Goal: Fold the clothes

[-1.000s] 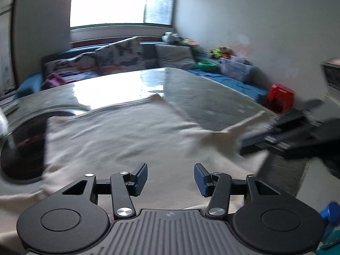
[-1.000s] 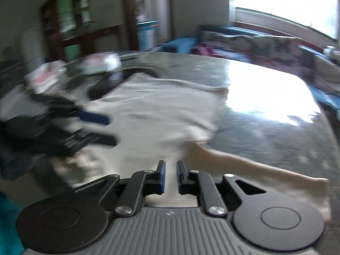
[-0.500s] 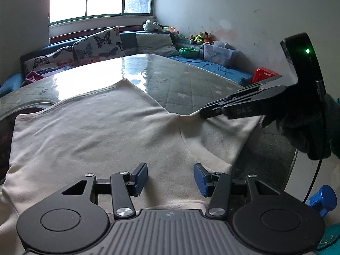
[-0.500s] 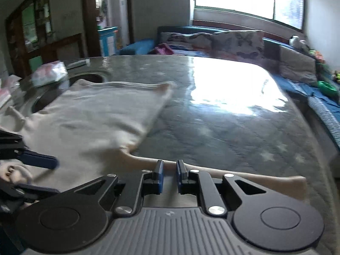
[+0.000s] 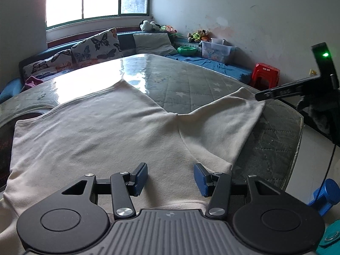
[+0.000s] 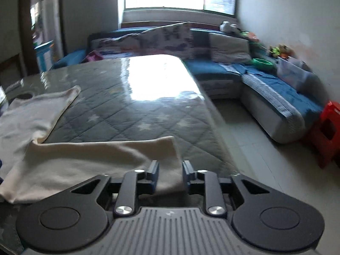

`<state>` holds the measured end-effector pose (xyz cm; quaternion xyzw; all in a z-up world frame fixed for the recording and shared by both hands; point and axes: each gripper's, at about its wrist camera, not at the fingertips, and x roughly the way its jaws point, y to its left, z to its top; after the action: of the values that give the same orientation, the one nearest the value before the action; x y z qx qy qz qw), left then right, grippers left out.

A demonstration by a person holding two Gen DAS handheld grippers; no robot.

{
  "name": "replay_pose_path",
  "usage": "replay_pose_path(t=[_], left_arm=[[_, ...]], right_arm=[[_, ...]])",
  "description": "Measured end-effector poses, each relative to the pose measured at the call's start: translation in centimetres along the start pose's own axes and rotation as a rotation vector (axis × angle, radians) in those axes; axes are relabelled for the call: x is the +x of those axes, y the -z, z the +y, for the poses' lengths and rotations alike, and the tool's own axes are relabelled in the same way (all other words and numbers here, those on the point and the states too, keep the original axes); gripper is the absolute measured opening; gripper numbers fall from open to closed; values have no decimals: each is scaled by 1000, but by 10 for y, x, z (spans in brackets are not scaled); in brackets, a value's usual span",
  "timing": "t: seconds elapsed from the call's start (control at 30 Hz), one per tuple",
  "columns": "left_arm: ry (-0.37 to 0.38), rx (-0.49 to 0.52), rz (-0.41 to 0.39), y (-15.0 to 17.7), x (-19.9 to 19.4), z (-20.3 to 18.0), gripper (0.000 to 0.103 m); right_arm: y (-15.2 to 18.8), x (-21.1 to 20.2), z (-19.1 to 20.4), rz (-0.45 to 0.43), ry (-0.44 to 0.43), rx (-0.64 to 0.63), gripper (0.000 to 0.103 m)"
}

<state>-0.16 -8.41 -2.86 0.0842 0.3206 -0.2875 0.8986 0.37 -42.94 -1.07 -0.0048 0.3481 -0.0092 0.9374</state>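
Both jaws spread: left hand-held gripper (image 5: 170,176) over cream shirt (image 5: 102,131), right hand-held gripper (image 6: 169,173) seemingly (blurred) at its sleeve (image 6: 102,159).

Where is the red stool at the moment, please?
The red stool stands on the floor at the right of the left wrist view, beyond the mattress, by the blue couch along the wall.

No text, label, brand or number can be read in either view.
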Motion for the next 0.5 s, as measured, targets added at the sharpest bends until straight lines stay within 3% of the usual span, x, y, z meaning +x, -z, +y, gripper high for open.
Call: replay_pose_path(t=[0.33, 0.37, 0.43, 0.5], left_arm=[[-13, 12, 3, -1, 0, -3, 52], [-14, 13, 4, -1, 1, -3, 52], [-17, 14, 5, -1, 1, -4, 52], [-18, 17, 7, -2, 0, -4, 52]], right_arm=[[12, 4, -9, 18, -21, 128, 34], [12, 4, -9, 16, -24, 131, 31], [12, 4, -8, 13, -26, 135, 14], [9, 3, -7, 2, -24, 134, 11]])
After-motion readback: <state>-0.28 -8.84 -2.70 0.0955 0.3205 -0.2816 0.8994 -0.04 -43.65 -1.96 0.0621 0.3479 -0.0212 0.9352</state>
